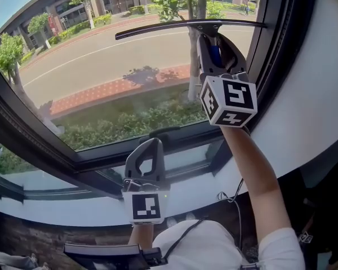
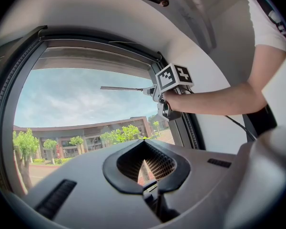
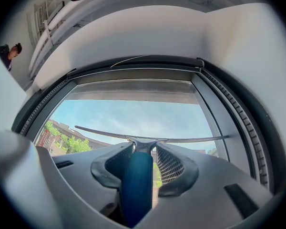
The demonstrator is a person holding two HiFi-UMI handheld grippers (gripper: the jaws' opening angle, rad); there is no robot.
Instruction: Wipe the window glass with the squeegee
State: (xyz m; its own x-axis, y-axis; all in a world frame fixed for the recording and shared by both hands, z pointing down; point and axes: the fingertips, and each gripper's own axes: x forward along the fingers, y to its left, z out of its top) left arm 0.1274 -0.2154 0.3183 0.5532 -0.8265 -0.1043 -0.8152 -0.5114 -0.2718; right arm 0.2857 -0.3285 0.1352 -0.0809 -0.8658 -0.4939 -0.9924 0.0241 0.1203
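Left gripper [image 2: 143, 144], jaws clenched on nothing, sits under the window frame's [image 1: 39, 145] lower rail. Right gripper [image 1: 215, 44] clamps the squeegee's [image 1: 180, 27] blue handle, mostly hidden. The blade spans the glass [image 1: 101, 66] to the frame's right side.

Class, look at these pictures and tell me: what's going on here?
A person is working at a window. The right hand-held gripper is clamped on the squeegee by its blue handle, with the blade held high on the window glass. The left hand-held gripper hangs low by the window frame, shut and empty.
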